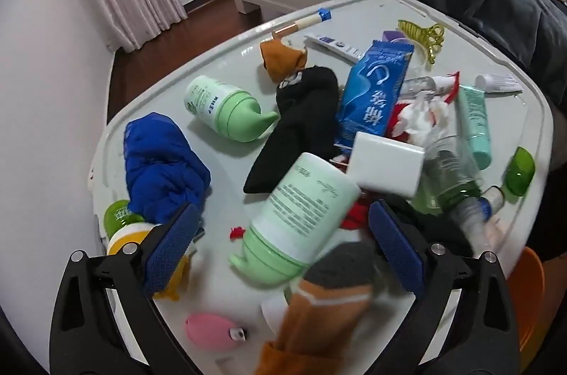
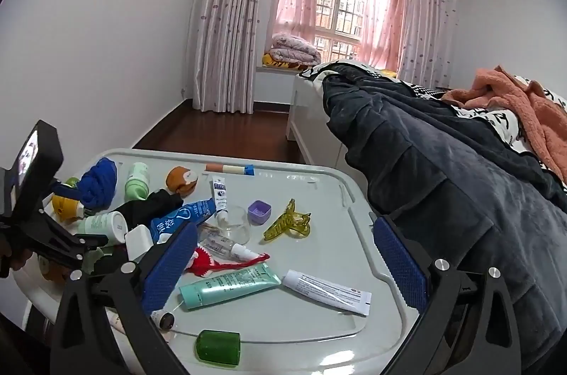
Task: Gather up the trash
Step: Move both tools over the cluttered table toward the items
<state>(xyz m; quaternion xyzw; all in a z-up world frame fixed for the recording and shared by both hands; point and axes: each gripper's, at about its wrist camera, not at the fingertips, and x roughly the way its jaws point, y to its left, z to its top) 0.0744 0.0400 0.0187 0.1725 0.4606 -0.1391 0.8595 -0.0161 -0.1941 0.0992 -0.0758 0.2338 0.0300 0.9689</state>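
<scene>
A cluttered pale grey table (image 2: 319, 183) stands beside a bed heaped with a dark quilt (image 2: 425, 162). In the left wrist view, the left gripper (image 1: 280, 240) hangs just above the table with its blue-padded jaws spread wide and nothing between the pads. A pale green bottle (image 1: 304, 208) lies tilted in the gap between the jaws, apart from both pads, cap end toward the camera. From left to right around it: a yellow-and-green capped container (image 1: 122, 226) partly hidden behind the left finger, a crumpled blue cloth (image 1: 163, 166), a second green bottle (image 1: 219, 109) on its side farther back, a black sock (image 1: 301, 127), a blue snack wrapper (image 1: 372, 91), a white box (image 1: 384, 162), red-and-white torn wrapper scraps (image 1: 418, 120), and a clear plastic bottle (image 1: 453, 183) beside the right finger. A brown sock (image 1: 319, 311) lies near the camera, blurred, overlapping the bottle's cap end. In the right wrist view, the right gripper (image 2: 287, 261) hovers over the table's near end, jaws likewise wide apart and gripping nothing. Between them lie a teal tube (image 2: 230, 283) and a white tube (image 2: 326, 291); a green cap (image 2: 218, 346) sits near the table edge, and a yellow hair claw (image 2: 288, 226) and a purple cap (image 2: 259, 211) lie farther off.
</scene>
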